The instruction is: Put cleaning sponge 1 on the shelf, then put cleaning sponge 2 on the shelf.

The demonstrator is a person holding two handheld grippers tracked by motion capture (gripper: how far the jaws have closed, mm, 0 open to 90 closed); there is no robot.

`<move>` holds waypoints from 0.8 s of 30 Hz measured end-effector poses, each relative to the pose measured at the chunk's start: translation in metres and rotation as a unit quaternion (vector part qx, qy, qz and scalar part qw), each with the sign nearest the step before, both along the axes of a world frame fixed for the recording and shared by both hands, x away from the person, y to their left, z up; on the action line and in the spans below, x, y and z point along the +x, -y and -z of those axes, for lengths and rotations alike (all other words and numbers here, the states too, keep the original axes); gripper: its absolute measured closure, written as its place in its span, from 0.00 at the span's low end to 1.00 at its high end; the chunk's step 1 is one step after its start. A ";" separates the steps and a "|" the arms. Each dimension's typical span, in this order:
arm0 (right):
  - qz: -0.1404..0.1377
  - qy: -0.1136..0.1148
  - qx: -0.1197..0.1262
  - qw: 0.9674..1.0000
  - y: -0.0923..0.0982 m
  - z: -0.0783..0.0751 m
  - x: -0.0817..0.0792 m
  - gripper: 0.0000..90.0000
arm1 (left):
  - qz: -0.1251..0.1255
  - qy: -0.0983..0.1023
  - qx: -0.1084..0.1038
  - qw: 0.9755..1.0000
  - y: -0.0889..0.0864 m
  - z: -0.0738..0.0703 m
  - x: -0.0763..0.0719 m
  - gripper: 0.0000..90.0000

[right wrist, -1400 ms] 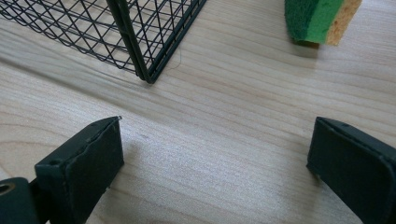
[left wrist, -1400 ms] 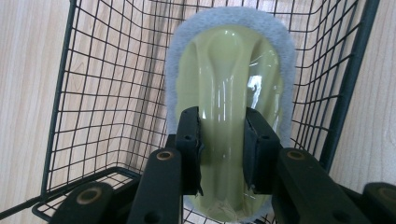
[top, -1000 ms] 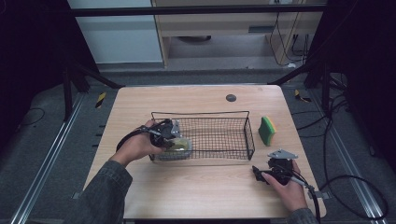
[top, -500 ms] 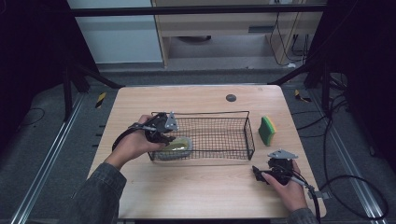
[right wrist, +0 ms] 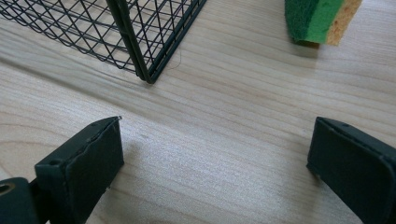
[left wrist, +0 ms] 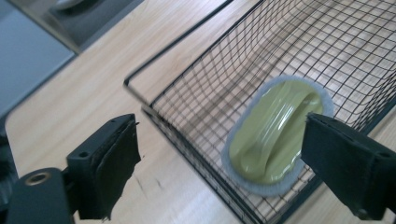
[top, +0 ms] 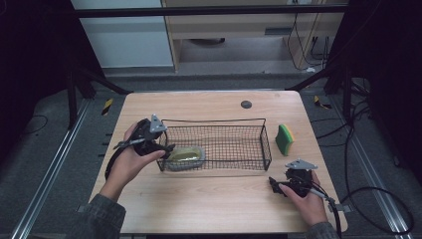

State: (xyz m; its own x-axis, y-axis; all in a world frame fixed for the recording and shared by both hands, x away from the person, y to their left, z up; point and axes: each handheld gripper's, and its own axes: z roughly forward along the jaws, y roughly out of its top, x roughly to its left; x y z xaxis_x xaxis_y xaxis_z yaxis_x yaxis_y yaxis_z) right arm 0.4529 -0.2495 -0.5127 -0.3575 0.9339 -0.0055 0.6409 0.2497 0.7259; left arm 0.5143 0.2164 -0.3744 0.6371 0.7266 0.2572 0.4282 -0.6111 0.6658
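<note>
A black wire basket [top: 259,130] [left wrist: 187,81] sits mid-table. Inside its left end lies an olive-green scrubber with a grey felt rim [top: 185,156] [left wrist: 275,135]. My left gripper [top: 161,147] [left wrist: 224,163] hangs open just above the basket's left rim, with nothing between its jaws. My right gripper [top: 276,185] [right wrist: 215,163] rests open on the wood at the front right, empty, a little in front of the basket's corner [right wrist: 144,70]. A green and yellow sponge [top: 284,139] [right wrist: 322,18] stands on its edge to the right of the basket.
A small dark round disc [top: 246,104] lies near the table's far edge. The wooden table [top: 214,209] has bare room in front of the basket. Black frame bars and cables surround the table.
My left gripper has drawn back to the left and up, out of the basket, leaving the green scrubber lying inside. The right gripper has stayed put.
</note>
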 end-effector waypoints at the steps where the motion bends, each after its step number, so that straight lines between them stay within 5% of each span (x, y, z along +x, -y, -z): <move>1: 0.000 -0.001 0.002 1.000 0.000 0.000 0.000 0.04 | -0.007 0.000 -0.003 1.000 -0.006 0.003 -0.003 0.10; 10: 0.002 -0.016 -0.017 1.000 0.002 -0.006 -0.002 0.13 | -0.049 0.013 -0.072 0.996 -0.053 0.044 -0.028 0.06; 12: 0.007 -0.009 -0.032 0.999 0.004 -0.011 -0.005 0.17 | -0.063 0.008 -0.061 0.996 -0.064 0.053 -0.027 0.06; 14: 0.014 -0.007 -0.031 0.999 0.007 -0.017 -0.008 0.22 | -0.076 0.010 -0.076 0.994 -0.073 0.060 -0.027 0.06; 16: 0.021 -0.007 -0.032 0.999 0.010 -0.024 -0.010 0.28 | -0.094 -0.007 -0.088 0.992 -0.082 0.072 -0.026 0.06; 22: 0.030 -0.026 -0.045 0.998 0.019 -0.050 -0.006 0.33 | -0.105 -0.048 -0.076 0.990 -0.092 0.104 -0.027 0.05; 24: 0.029 -0.038 -0.050 0.998 0.019 -0.060 -0.001 0.33 | -0.114 -0.059 -0.092 0.987 -0.094 0.111 -0.026 0.05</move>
State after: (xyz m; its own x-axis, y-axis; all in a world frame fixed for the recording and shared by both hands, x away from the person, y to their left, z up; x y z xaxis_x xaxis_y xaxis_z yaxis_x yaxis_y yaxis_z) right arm 0.4520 -0.2690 -0.4524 -0.3061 0.9491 -0.0745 0.7084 0.2793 0.6482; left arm 0.4882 0.3105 -0.4851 0.4686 0.8824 0.0417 0.6219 -0.3631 0.6938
